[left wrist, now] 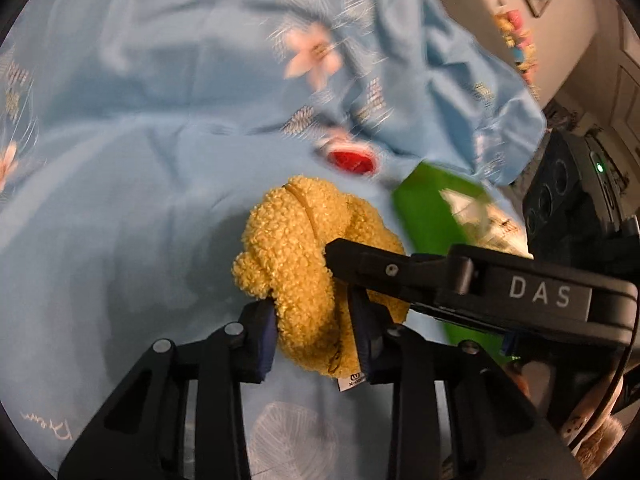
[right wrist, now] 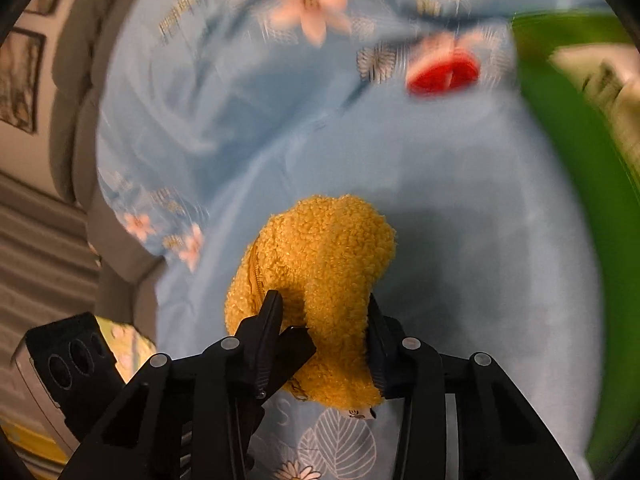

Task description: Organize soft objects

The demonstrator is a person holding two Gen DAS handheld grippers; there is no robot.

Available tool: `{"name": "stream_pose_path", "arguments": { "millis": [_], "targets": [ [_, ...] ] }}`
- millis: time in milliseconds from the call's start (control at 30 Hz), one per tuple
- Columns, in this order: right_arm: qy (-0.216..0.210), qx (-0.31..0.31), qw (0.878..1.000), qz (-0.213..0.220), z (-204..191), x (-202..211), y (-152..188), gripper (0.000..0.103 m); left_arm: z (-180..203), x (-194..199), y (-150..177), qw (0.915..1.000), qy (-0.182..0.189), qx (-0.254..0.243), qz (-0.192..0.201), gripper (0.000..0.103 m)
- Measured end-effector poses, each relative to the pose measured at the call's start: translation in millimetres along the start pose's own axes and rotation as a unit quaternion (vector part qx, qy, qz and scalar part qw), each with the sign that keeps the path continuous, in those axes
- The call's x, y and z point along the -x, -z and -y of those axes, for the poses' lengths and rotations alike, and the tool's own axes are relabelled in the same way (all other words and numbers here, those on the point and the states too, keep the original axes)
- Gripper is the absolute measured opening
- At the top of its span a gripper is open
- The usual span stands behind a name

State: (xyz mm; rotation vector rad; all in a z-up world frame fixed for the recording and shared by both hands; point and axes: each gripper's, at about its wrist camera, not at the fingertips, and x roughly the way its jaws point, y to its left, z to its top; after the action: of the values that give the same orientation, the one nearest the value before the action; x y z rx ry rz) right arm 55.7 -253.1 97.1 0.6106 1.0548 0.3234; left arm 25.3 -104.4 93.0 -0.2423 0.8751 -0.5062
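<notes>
Spread wide beneath everything, a light blue bedsheet (left wrist: pixel 132 168) printed with pink flowers and pale leaves, rumpled at the far side. Far and to the right on it, a green box (right wrist: pixel 576 152), with a small red object (right wrist: pixel 442 72) just beside its left edge. Nearest, lifted above the sheet, a yellow fleecy plush toy (left wrist: pixel 296 264) pinched by both the left gripper (left wrist: pixel 316 336) and the right gripper (right wrist: pixel 326 340), pads of each pressed into its pile.

Mustard-yellow fleecy plush toy (left wrist: pixel 304 264) on pale blue bedsheet (left wrist: pixel 140 140) printed with pink flowers; red object (left wrist: pixel 352 160), green box (left wrist: pixel 432 208) far right.
</notes>
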Motion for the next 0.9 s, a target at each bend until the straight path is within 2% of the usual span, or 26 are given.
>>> {"name": "stream_pose_path", "arguments": {
  "millis": [100, 267, 433, 633, 700, 800, 900],
  "targets": [
    [0.009, 0.006, 0.998, 0.057, 1, 38, -7, 0.042, 31, -1, -16, 0.9993, 0.027, -0.021, 0.015, 0.029],
    [0.025, -0.005, 0.988, 0.153, 18, 99, -17, 0.042, 83, -11, -34, 0.9946, 0.069, -0.070, 0.033, 0.029],
    [0.049, -0.045, 0.975, 0.213, 56, 140, -28, 0.042, 132, -39, -45, 0.9903, 0.089, -0.104, 0.023, 0.029],
    [0.095, -0.083, 0.962, 0.242, 97, 162, -40, 0.042, 168, -88, -47, 0.9857, 0.115, -0.121, -0.020, 0.029],
    [0.120, -0.095, 0.958, 0.242, 109, 162, -43, 0.042, 175, -107, -48, 0.9857, 0.113, -0.119, -0.038, 0.030],
    [0.161, -0.107, 0.954, 0.231, 127, 158, -47, 0.042, 180, -128, -42, 0.9862, 0.089, -0.127, -0.060, 0.035],
    [0.179, -0.114, 0.952, 0.219, 140, 155, -48, 0.042, 178, -139, -41, 0.9871, 0.081, -0.119, -0.071, 0.036]
  ]
}}
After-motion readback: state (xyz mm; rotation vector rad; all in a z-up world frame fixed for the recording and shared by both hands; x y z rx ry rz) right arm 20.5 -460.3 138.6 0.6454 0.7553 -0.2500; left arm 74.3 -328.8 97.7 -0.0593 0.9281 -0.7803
